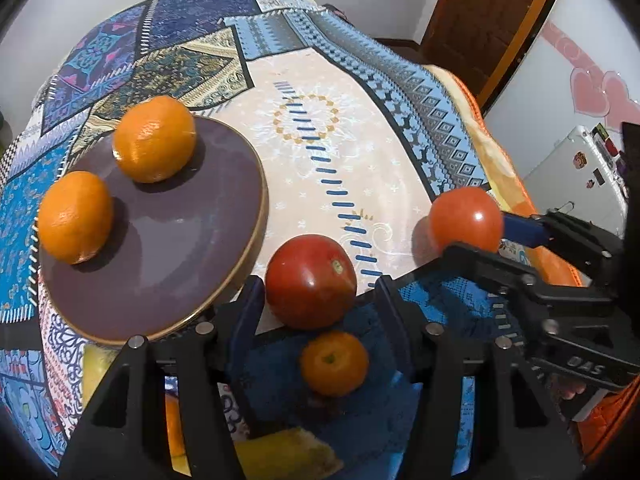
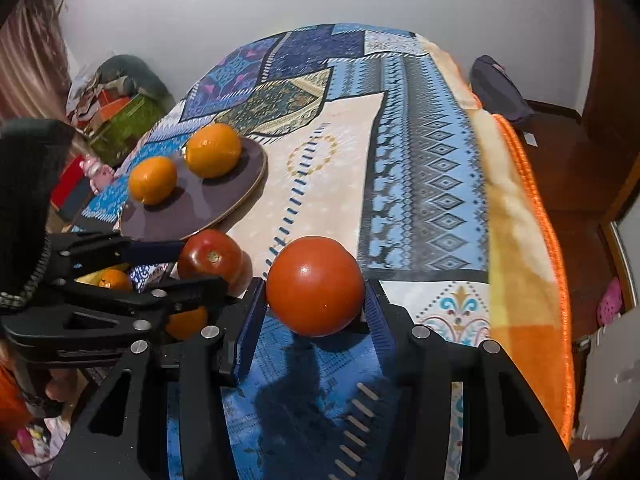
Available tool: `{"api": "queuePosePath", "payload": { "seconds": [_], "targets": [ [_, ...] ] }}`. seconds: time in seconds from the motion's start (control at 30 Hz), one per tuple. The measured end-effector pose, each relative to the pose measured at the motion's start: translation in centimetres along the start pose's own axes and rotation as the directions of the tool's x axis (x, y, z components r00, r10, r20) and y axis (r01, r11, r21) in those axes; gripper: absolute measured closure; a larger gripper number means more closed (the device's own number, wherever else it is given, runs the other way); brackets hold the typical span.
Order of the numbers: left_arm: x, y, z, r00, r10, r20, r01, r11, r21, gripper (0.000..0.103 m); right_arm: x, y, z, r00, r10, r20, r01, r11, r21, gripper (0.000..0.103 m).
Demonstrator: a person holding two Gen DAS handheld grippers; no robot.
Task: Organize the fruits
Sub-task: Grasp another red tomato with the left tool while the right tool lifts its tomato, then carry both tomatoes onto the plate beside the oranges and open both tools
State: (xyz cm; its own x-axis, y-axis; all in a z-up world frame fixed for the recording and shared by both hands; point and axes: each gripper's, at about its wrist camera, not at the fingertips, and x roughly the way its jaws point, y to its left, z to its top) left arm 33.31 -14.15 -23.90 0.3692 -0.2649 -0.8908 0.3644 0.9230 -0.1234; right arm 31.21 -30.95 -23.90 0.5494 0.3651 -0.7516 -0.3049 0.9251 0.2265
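A purple plate (image 1: 160, 264) (image 2: 224, 184) holds two oranges (image 1: 154, 138) (image 1: 76, 216), also seen in the right wrist view (image 2: 214, 156) (image 2: 153, 179). My left gripper (image 1: 316, 292) is shut on a red tomato (image 1: 311, 280) (image 2: 210, 258) just right of the plate. My right gripper (image 2: 316, 300) is shut on a second tomato (image 2: 315, 285) (image 1: 466, 220), held above the blanket. A small orange (image 1: 334, 362) lies below the left gripper.
A patterned blanket (image 2: 420, 160) covers the bed, with an orange border (image 2: 532, 220) on the right. A banana (image 1: 288, 456) lies near the lower edge. Clutter (image 2: 116, 120) sits on the floor to the left, a door (image 1: 480, 20) at the back.
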Motion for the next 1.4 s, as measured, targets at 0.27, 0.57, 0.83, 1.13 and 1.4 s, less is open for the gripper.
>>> {"api": "queuePosePath", "payload": {
  "seconds": [0.27,0.57,0.83,1.13,1.4],
  "targets": [
    [1.3,-0.1,0.1,1.000,0.017,-0.019,-0.017,1.000,0.016,0.055,0.3,0.9,0.1,1.000,0.005,-0.004,-0.005,1.000,-0.015,0.057],
    [-3.0,1.9,-0.2,0.996,0.005,0.084,-0.004,1.000,-0.023,0.055,0.2,2.0,0.9,1.000,0.017,0.014,-0.016,0.999,-0.027,0.057],
    [-7.7,5.7,-0.2,0.984,0.042,0.175,-0.026,0.995,-0.092,0.055,0.8,4.5,2.4,0.998,0.045,0.039,-0.042,0.997,-0.066,0.057],
    [-8.9,10.1,-0.5,0.979,0.095,0.180,-0.065,0.984,-0.164,0.055,2.5,8.1,4.6,0.995,0.079,0.053,-0.071,0.988,-0.136,0.057],
    [-7.1,11.6,-1.0,0.986,0.096,0.134,-0.072,0.983,-0.172,0.055,5.5,10.2,5.9,0.997,0.081,0.013,-0.077,0.979,-0.191,0.057]
  ]
}}
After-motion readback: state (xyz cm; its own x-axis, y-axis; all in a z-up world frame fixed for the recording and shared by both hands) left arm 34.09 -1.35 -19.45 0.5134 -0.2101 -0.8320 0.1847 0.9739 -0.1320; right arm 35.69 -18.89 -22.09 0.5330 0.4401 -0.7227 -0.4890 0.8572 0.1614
